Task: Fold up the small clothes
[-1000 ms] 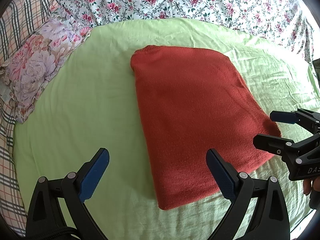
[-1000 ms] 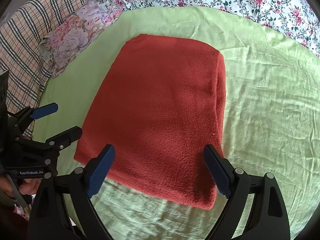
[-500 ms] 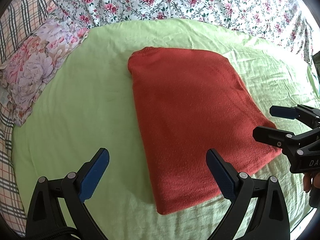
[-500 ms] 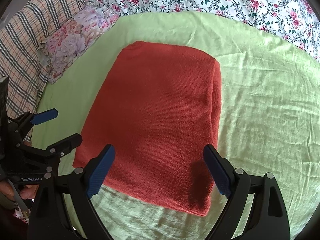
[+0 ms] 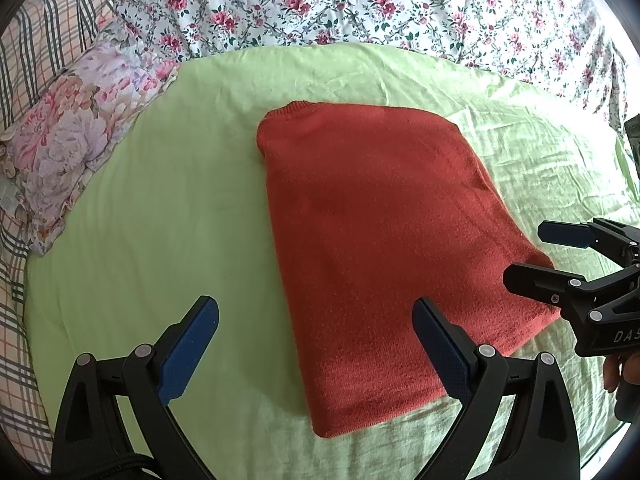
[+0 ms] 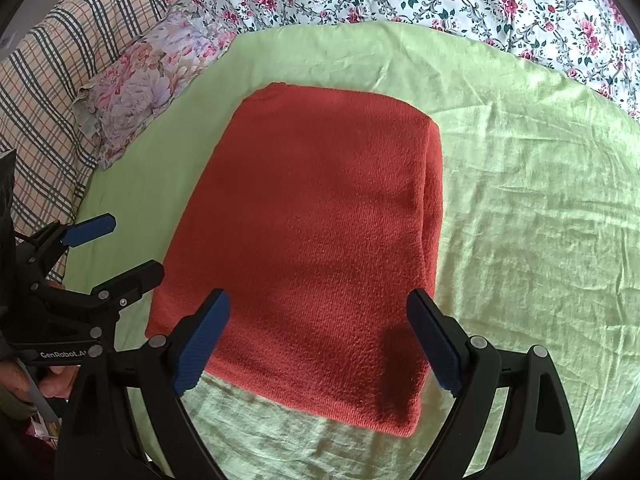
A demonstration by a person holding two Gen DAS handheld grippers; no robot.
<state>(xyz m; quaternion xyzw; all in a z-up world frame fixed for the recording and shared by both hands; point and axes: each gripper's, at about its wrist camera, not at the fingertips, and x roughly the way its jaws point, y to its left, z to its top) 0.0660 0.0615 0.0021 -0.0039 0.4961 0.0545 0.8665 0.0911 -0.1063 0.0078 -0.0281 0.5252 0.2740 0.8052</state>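
A rust-red knitted garment (image 5: 384, 248) lies folded into a thick rectangle on the light green sheet (image 5: 168, 216); it also fills the middle of the right wrist view (image 6: 320, 240). My left gripper (image 5: 316, 344) is open and empty, raised over the garment's near left corner. My right gripper (image 6: 320, 340) is open and empty, raised over the garment's near edge. Each gripper shows in the other's view: the right one (image 5: 524, 252) beside the garment's right edge, the left one (image 6: 132, 248) beside its left edge.
A pink and lilac floral pillow (image 5: 76, 148) lies at the left of the sheet. A plaid blanket (image 6: 52, 76) lies beyond it. A white quilt with red roses (image 5: 360, 4) runs along the far side. The green sheet is wrinkled at the right (image 6: 540, 220).
Both grippers have drawn back and up a little from the garment, still open. The folded garment has not moved.
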